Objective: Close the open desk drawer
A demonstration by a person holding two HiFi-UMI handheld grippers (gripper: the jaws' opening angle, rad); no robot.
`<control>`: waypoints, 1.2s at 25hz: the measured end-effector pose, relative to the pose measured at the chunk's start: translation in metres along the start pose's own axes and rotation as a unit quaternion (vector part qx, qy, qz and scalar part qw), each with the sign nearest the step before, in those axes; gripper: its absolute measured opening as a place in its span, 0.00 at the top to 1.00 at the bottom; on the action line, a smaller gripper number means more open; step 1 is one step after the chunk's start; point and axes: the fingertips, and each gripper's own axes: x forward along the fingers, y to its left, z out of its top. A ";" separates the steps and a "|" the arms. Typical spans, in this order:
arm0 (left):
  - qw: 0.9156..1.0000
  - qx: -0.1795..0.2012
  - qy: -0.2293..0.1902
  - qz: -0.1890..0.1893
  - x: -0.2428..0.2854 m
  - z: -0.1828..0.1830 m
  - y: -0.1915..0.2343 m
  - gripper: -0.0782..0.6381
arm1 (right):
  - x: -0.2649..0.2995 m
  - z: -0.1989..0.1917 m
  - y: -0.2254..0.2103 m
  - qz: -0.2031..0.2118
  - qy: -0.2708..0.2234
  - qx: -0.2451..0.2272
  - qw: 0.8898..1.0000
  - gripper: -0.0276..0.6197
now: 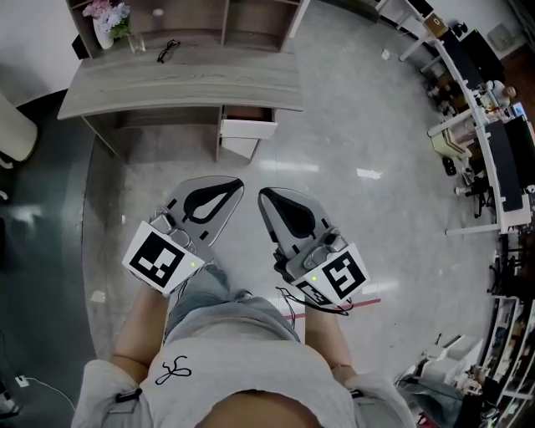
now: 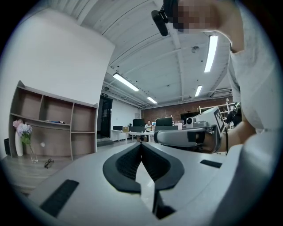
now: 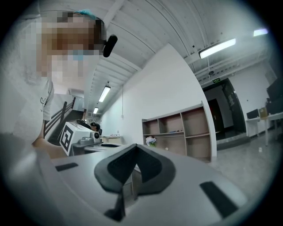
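Observation:
A grey wooden desk point(image 1: 184, 79) stands ahead of me at the top of the head view. Its white drawer point(image 1: 248, 128) sticks out from under the desk's right end, open. Both grippers are held low in front of the person's body, well short of the desk. My left gripper point(image 1: 239, 182) is shut with nothing in it, its tip pointing toward the drawer. My right gripper point(image 1: 262, 194) is shut and empty too, close beside the left. The left gripper view shows its dark pads point(image 2: 128, 164) meeting at the tip; the right gripper view shows the same for its own pads point(image 3: 150, 165).
A vase of flowers point(image 1: 109, 21) and a pair of glasses point(image 1: 167, 50) lie on the desk, with an open shelf unit point(image 1: 209, 17) behind. Office desks with monitors point(image 1: 485, 125) line the right side. Glossy grey floor point(image 1: 334, 167) lies between me and the desk.

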 end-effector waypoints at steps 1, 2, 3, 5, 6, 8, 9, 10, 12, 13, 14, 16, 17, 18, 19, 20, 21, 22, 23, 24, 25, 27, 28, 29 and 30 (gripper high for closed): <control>1.000 0.001 0.000 -0.003 0.001 0.000 0.006 0.88 | 0.006 -0.001 -0.003 -0.003 -0.001 0.001 1.000 0.95; 1.000 0.002 0.000 -0.006 0.001 -0.001 0.013 0.88 | 0.013 -0.001 -0.006 -0.005 -0.003 0.002 1.000 0.95; 1.000 0.003 0.000 -0.009 0.002 -0.002 0.020 0.88 | 0.019 -0.002 -0.009 -0.008 -0.005 0.004 1.000 0.95; 1.000 0.003 0.002 -0.016 0.002 -0.004 0.038 0.88 | 0.037 -0.004 -0.015 -0.015 -0.006 0.004 1.000 0.95; 1.000 0.002 0.002 -0.019 0.003 -0.006 0.047 0.88 | 0.046 -0.006 -0.018 -0.018 -0.006 0.004 1.000 0.95; 1.000 0.000 0.002 -0.026 0.003 -0.009 0.061 0.88 | 0.059 -0.008 -0.023 -0.024 -0.007 0.001 1.000 0.95; 1.000 0.000 0.002 -0.029 0.002 -0.009 0.064 0.88 | 0.062 -0.007 -0.023 -0.026 -0.008 0.001 1.000 0.95; 1.000 0.001 0.003 -0.031 0.002 -0.008 0.065 0.88 | 0.064 -0.006 -0.023 -0.028 -0.010 0.002 1.000 0.95; 0.999 0.004 0.003 -0.034 0.002 -0.010 0.069 0.88 | 0.066 -0.007 -0.022 -0.031 -0.011 0.004 0.999 0.95; 0.999 0.003 0.002 -0.036 0.003 -0.010 0.071 0.88 | 0.067 -0.009 -0.023 -0.033 -0.008 0.005 0.999 0.95; 0.999 0.001 0.000 -0.038 0.005 -0.011 0.072 0.88 | 0.067 -0.011 -0.023 -0.036 -0.005 0.005 0.999 0.95; 0.999 -0.005 -0.003 -0.042 0.006 -0.011 0.073 0.88 | 0.068 -0.013 -0.024 -0.041 0.001 0.005 0.999 0.95; 0.999 -0.007 -0.002 -0.045 0.007 -0.011 0.073 0.88 | 0.068 -0.012 -0.025 -0.043 0.002 0.004 0.999 0.95; 0.999 -0.008 -0.001 -0.047 0.008 -0.011 0.073 0.88 | 0.069 -0.012 -0.027 -0.045 0.003 0.003 0.999 0.95; 0.999 -0.008 0.000 -0.049 0.010 -0.012 0.074 0.88 | 0.069 -0.012 -0.030 -0.047 0.005 0.001 0.999 0.95; 0.999 -0.009 0.000 -0.050 0.013 -0.014 0.075 0.88 | 0.069 -0.013 -0.033 -0.048 0.005 0.000 0.999 0.95; 0.999 -0.009 0.000 -0.050 0.016 -0.015 0.076 0.88 | 0.070 -0.014 -0.037 -0.049 0.006 -0.001 0.999 0.95; 0.999 -0.009 -0.001 -0.050 0.019 -0.016 0.078 0.88 | 0.070 -0.015 -0.042 -0.049 0.006 0.000 0.999 0.95; 0.999 -0.008 -0.001 -0.050 0.022 -0.017 0.079 0.88 | 0.071 -0.016 -0.046 -0.049 0.006 0.001 0.999 0.95; 0.999 -0.007 -0.002 -0.048 0.025 -0.017 0.081 0.88 | 0.073 -0.017 -0.051 -0.048 0.006 0.001 0.999 0.95; 0.999 -0.005 -0.002 -0.046 0.028 -0.018 0.083 0.88 | 0.075 -0.018 -0.055 -0.045 0.005 0.002 0.999 0.95; 0.999 -0.003 -0.004 -0.041 0.035 -0.018 0.088 0.88 | 0.080 -0.018 -0.064 -0.037 0.004 0.002 0.999 0.95; 0.999 -0.004 -0.006 -0.039 0.038 -0.018 0.091 0.88 | 0.084 -0.017 -0.069 -0.033 0.003 0.001 0.999 0.95; 0.999 -0.004 -0.007 -0.037 0.042 -0.017 0.094 0.88 | 0.087 -0.016 -0.075 -0.029 0.003 0.000 1.000 0.95; 0.999 -0.003 -0.009 -0.034 0.046 -0.017 0.097 0.88 | 0.091 -0.015 -0.081 -0.026 0.002 -0.002 1.000 0.95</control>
